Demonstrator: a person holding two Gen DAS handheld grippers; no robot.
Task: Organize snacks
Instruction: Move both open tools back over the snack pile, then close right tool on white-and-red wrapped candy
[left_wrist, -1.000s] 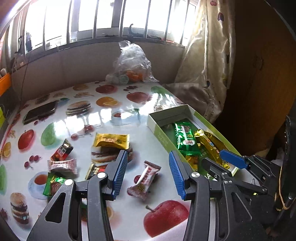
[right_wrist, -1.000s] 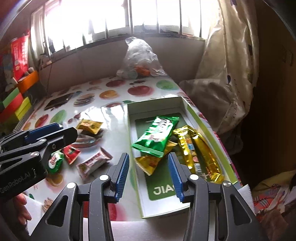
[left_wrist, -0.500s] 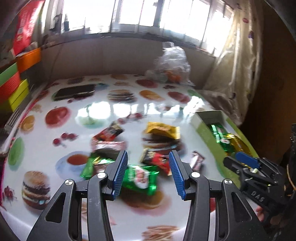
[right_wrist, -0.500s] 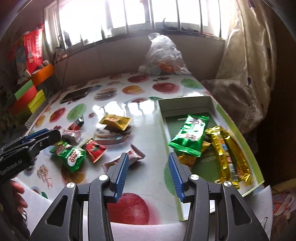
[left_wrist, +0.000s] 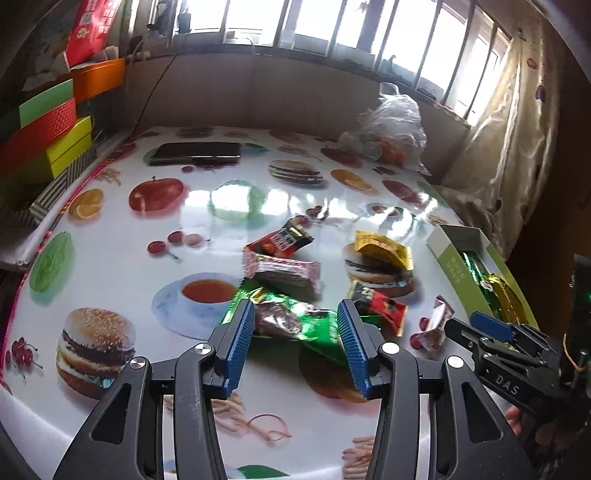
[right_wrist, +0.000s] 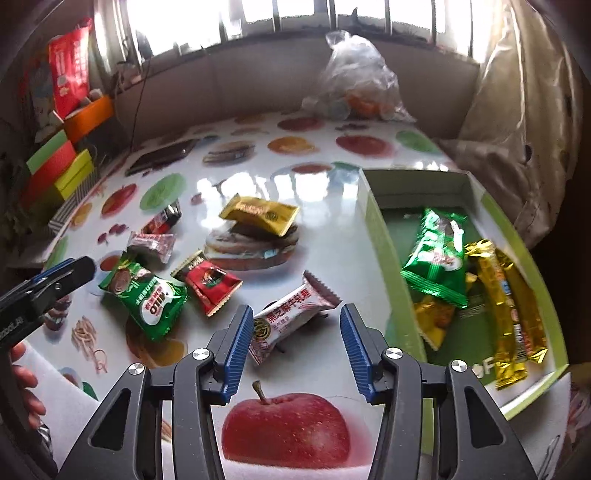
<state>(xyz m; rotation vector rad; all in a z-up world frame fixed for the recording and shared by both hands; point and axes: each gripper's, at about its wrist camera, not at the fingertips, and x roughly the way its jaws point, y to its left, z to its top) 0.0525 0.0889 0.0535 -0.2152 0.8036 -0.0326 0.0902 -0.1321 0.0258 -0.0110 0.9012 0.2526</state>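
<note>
Bright backlit windows (left_wrist: 332, 22) — glare on tablecloth (left_wrist: 236, 199), fisheye-bent edges, slight blur.

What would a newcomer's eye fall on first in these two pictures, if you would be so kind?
Probably the loose snacks scattered mid-table on the fruit-print tablecloth, chiefly the green packet ahead of the left gripper and the pink-and-white bar ahead of the right gripper, whose empty jaws are opening. Next, the green box at the table's right edge, already holding green and gold packets.

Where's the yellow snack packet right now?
The yellow packet lies on the table, left of the green box in the right wrist view, on a printed burger, behind the red packet.
</note>
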